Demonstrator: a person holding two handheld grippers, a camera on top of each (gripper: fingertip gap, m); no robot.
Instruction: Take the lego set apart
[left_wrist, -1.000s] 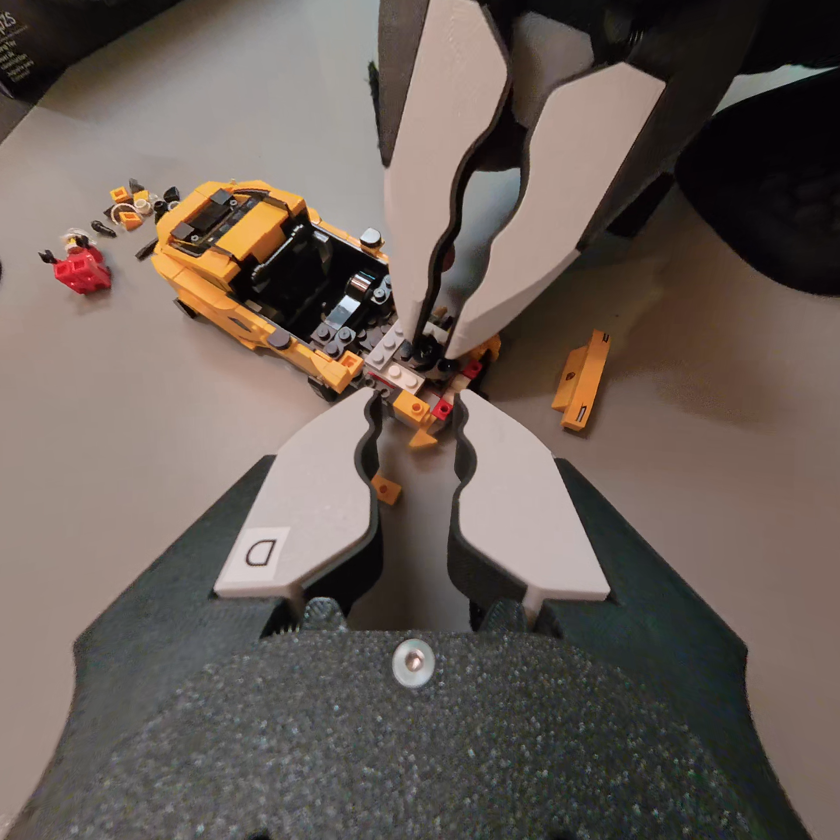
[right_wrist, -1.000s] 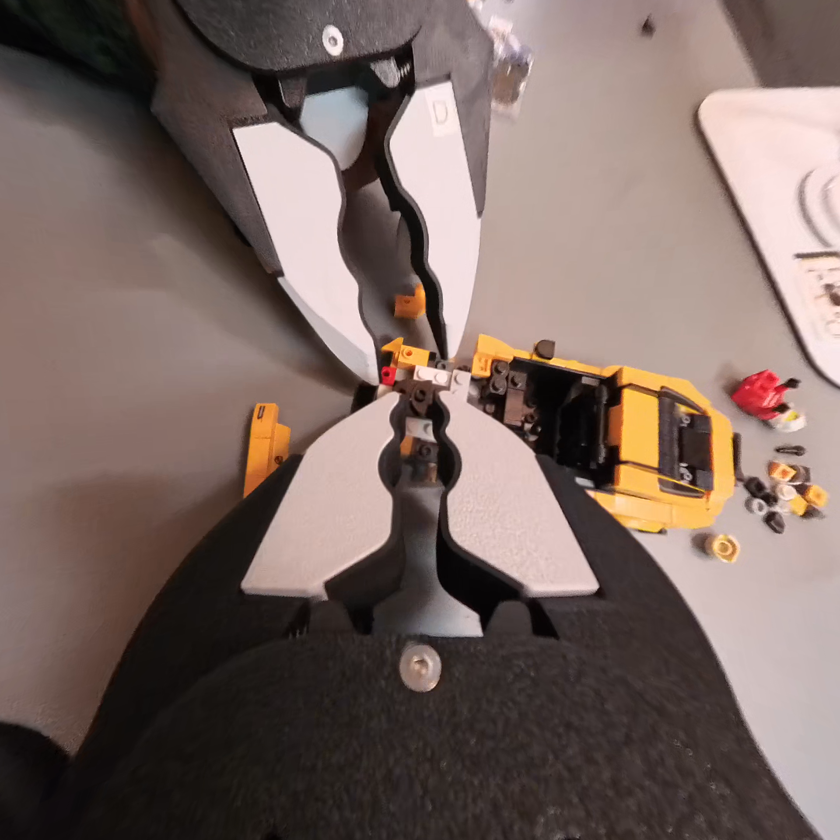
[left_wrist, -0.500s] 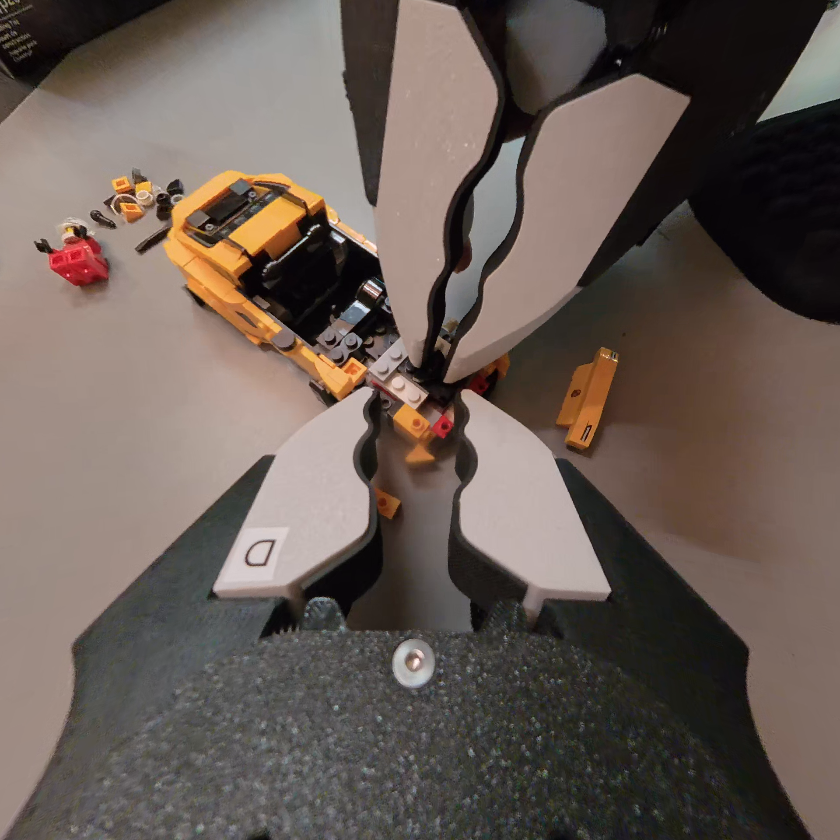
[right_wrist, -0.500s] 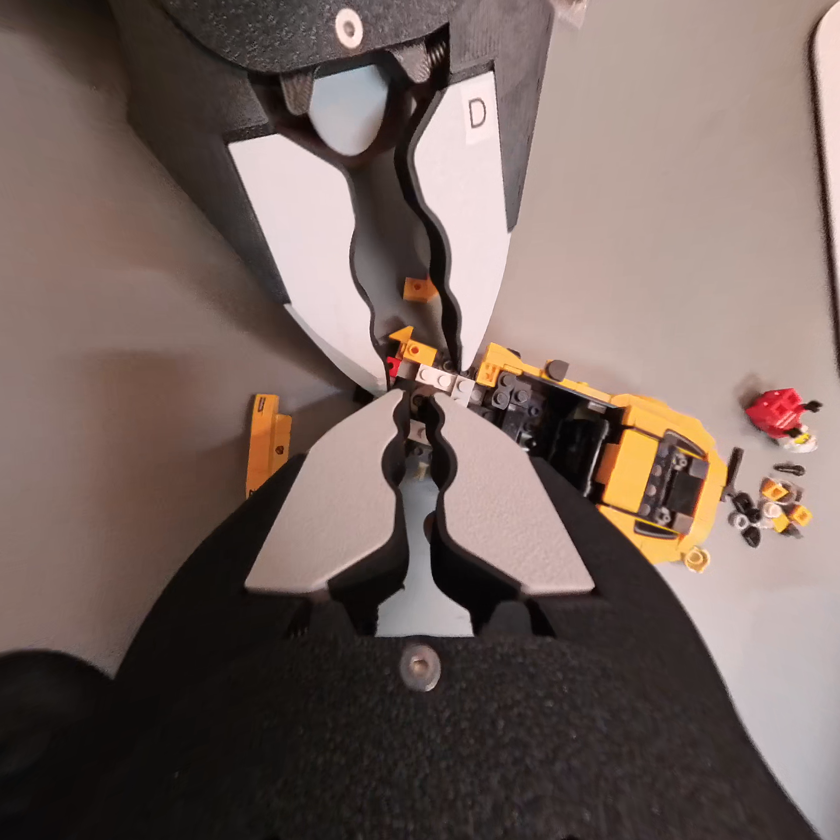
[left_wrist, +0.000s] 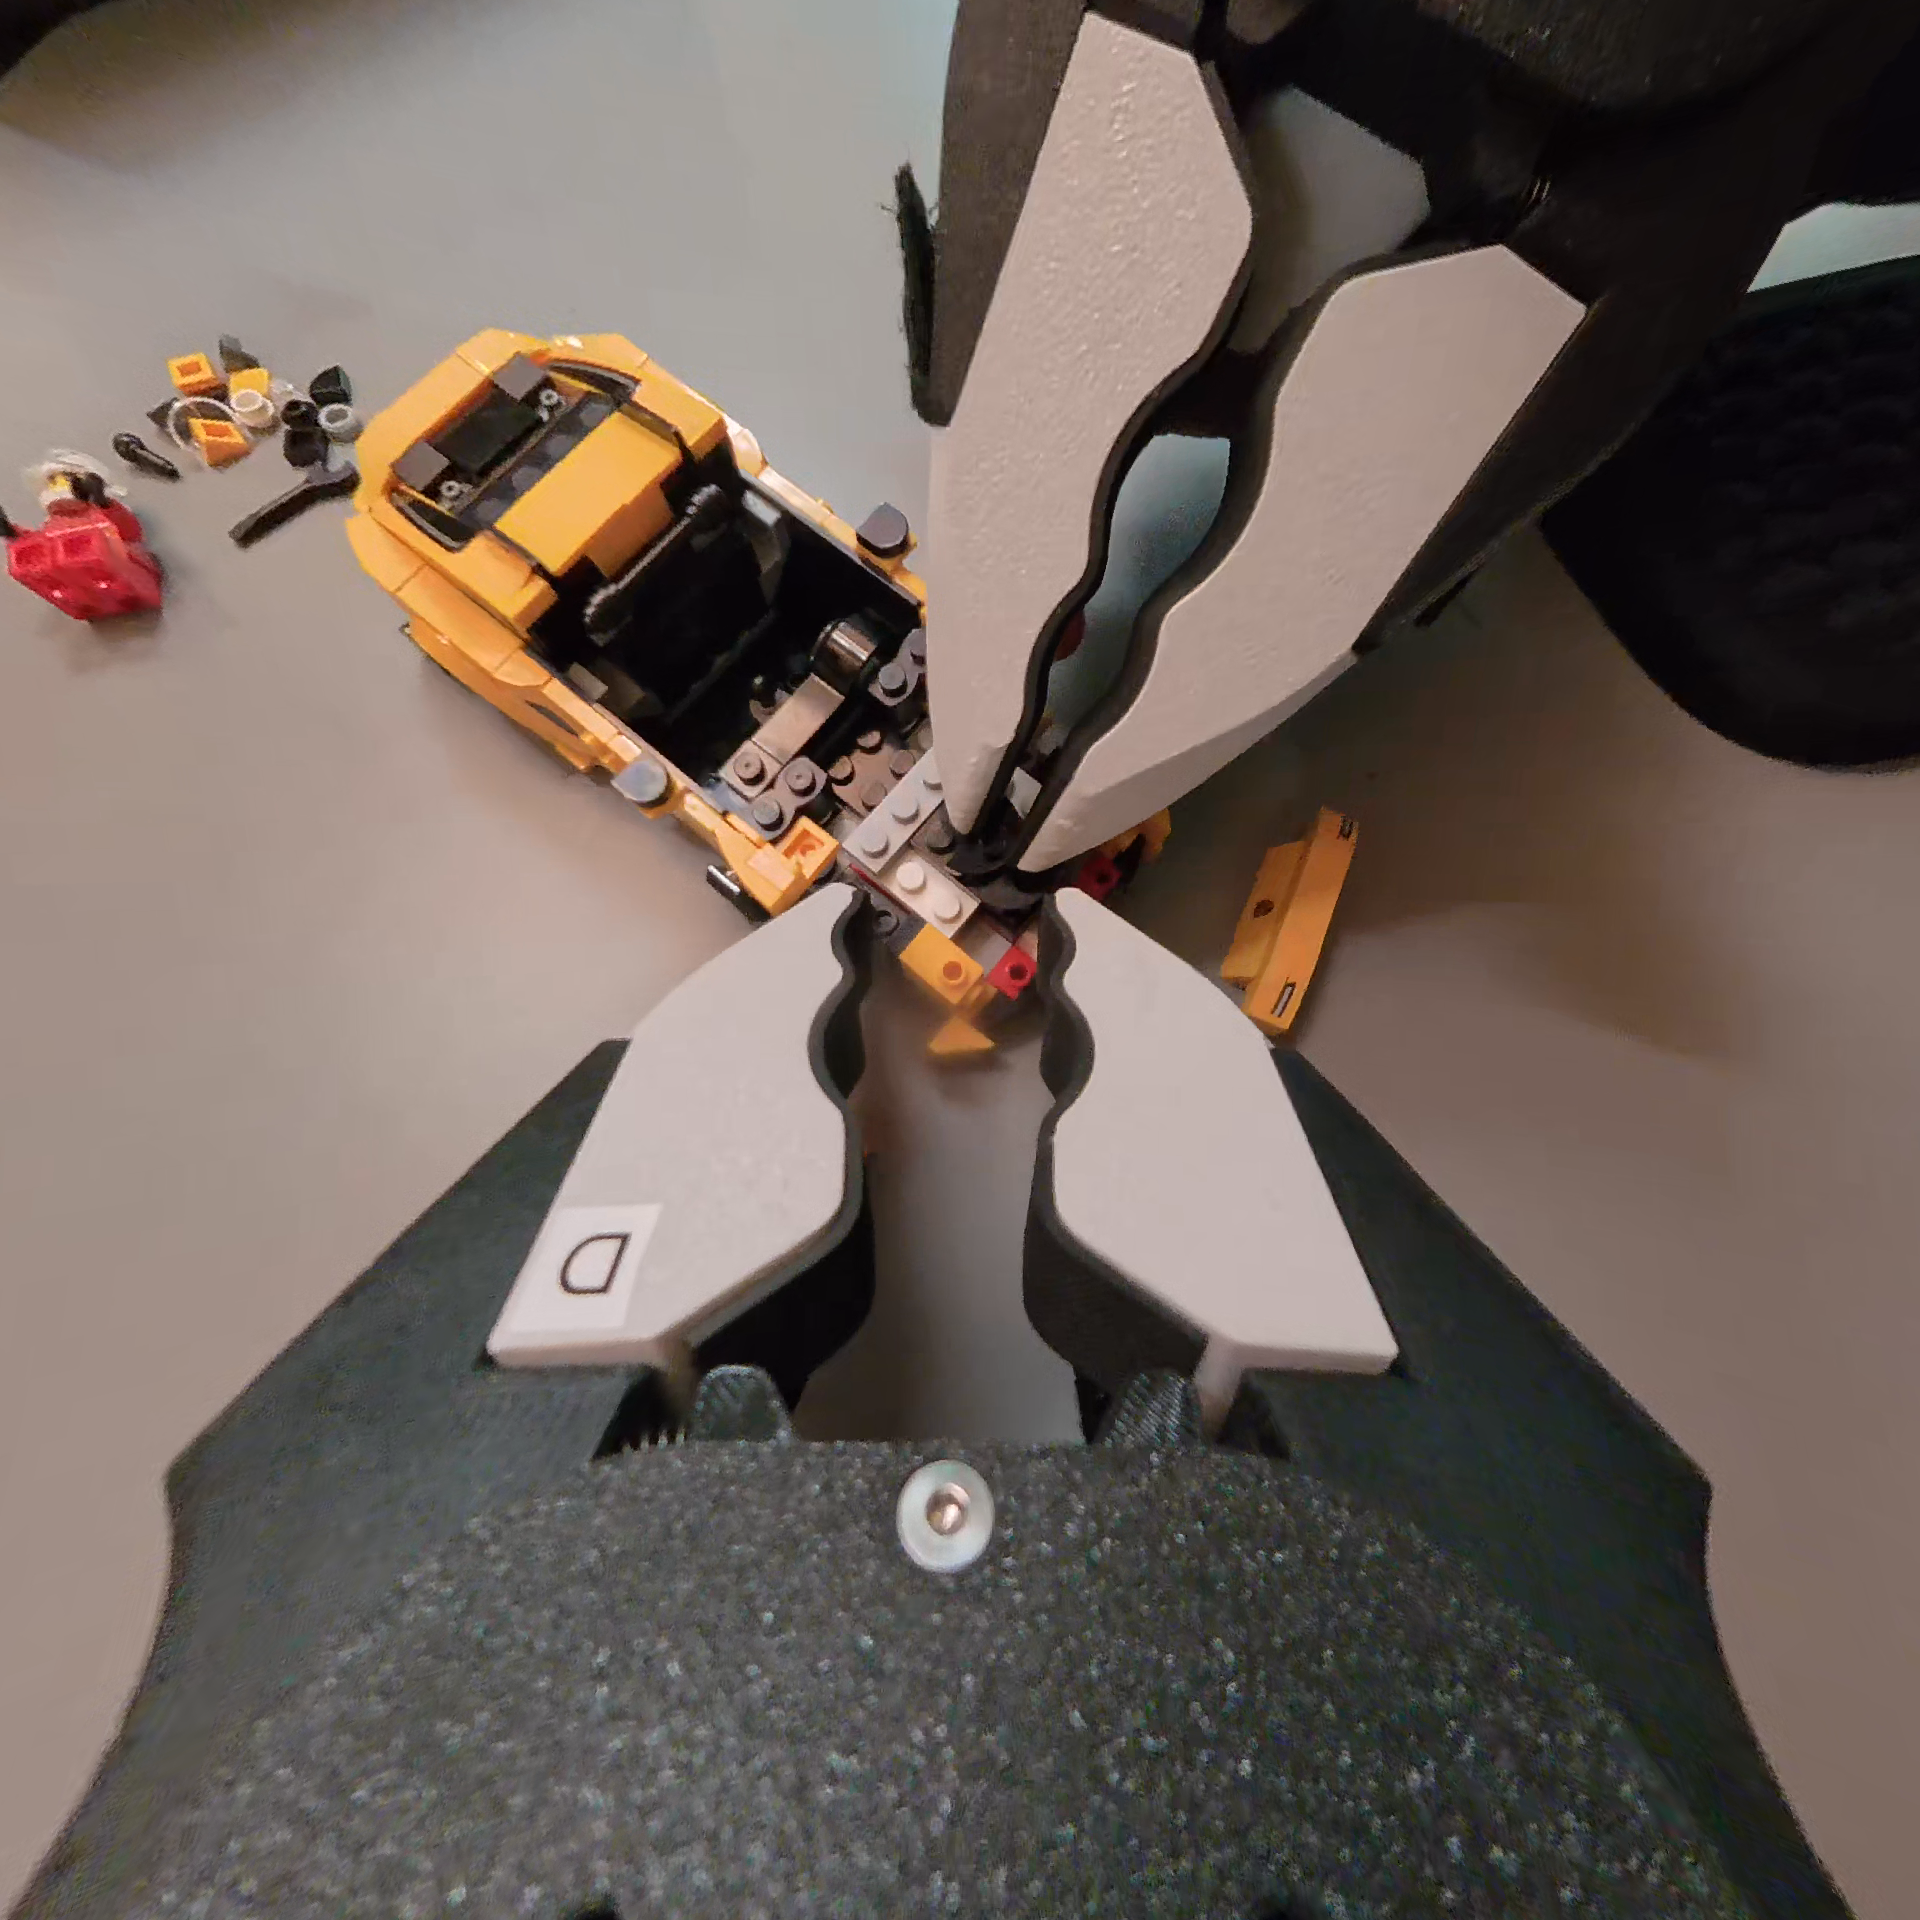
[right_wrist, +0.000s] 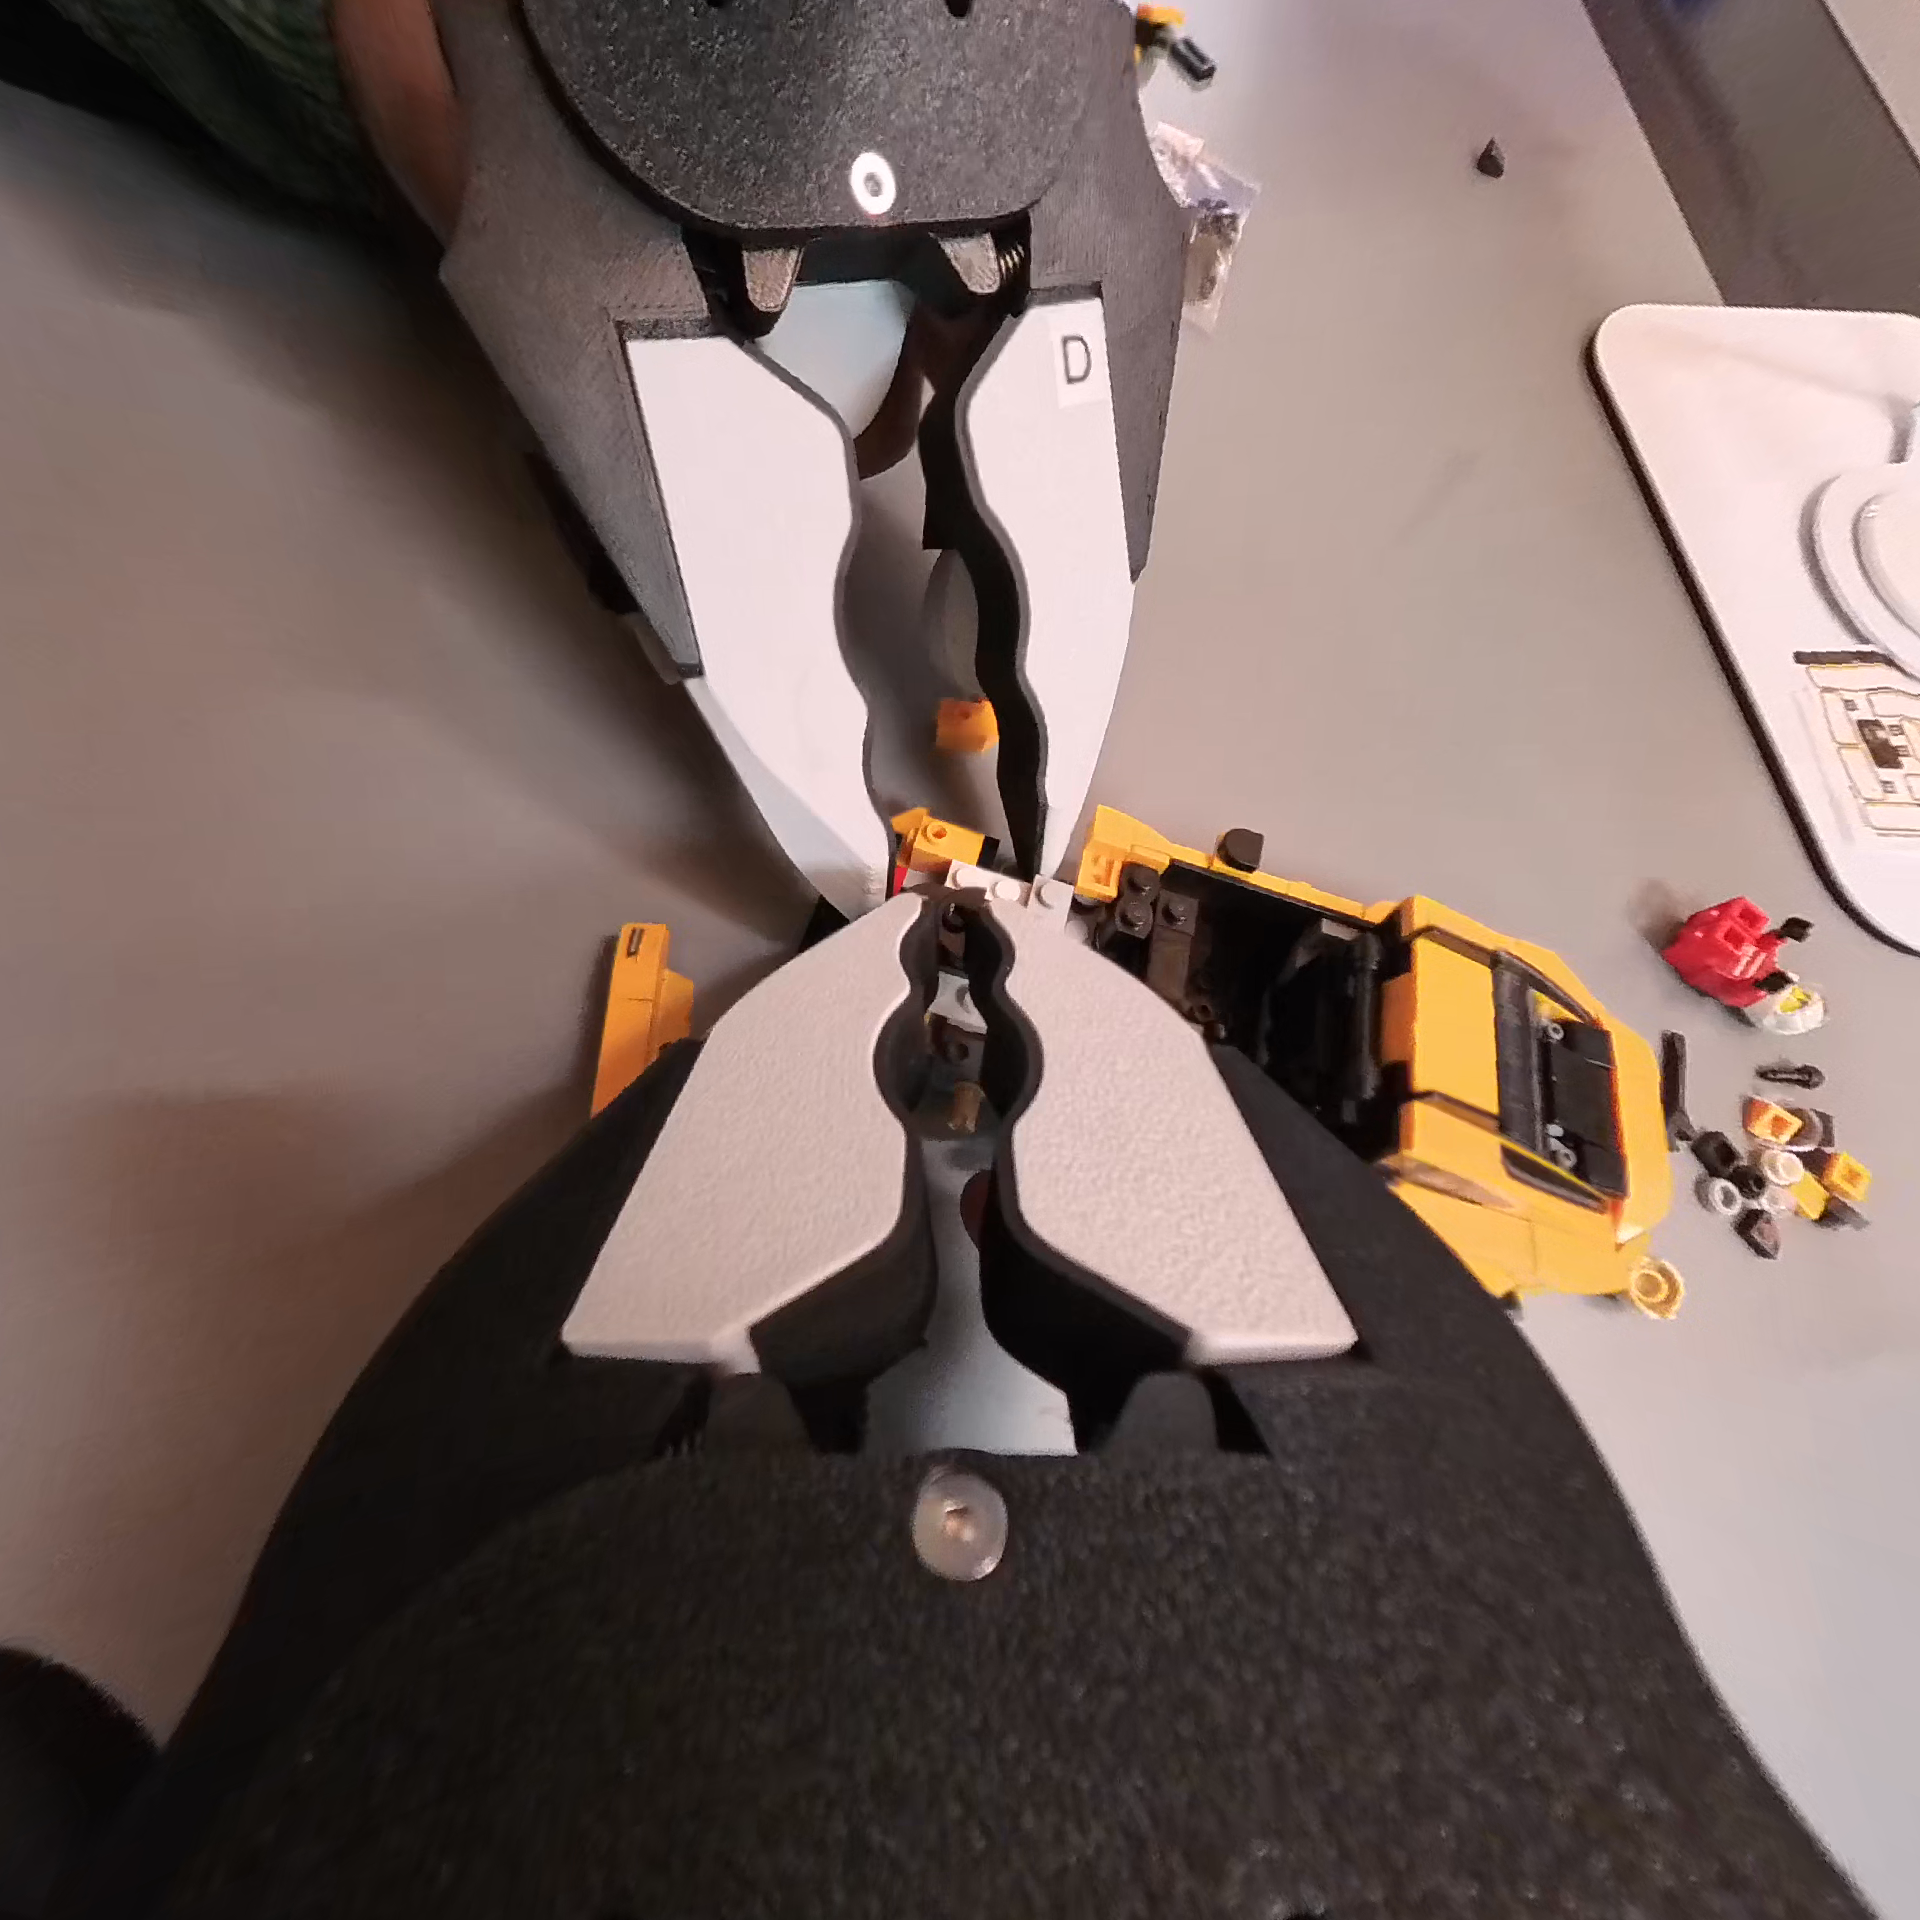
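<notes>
Steadiness matters: left gripper (left_wrist: 948, 914), jaws part-spread, braces yellow Lego car (left_wrist: 582, 540); right gripper (right_wrist: 961, 914) pinches small dark nose piece (left_wrist: 987, 847); pull straight up.

1. The right hand-held gripper (right_wrist: 961, 914) has its fingers nearly closed on dark parts at the stripped end of the yellow lego car (right_wrist: 1455, 1049).
2. Facing it, the left hand-held gripper (right_wrist: 961, 862) brackets that same end, tips apart.
3. A yellow panel (right_wrist: 639, 997) lies left on the grey worktop (right_wrist: 260, 727).
4. Small loose pieces (right_wrist: 1777, 1174) and a red piece (right_wrist: 1720, 951) lie right of the car.
</notes>
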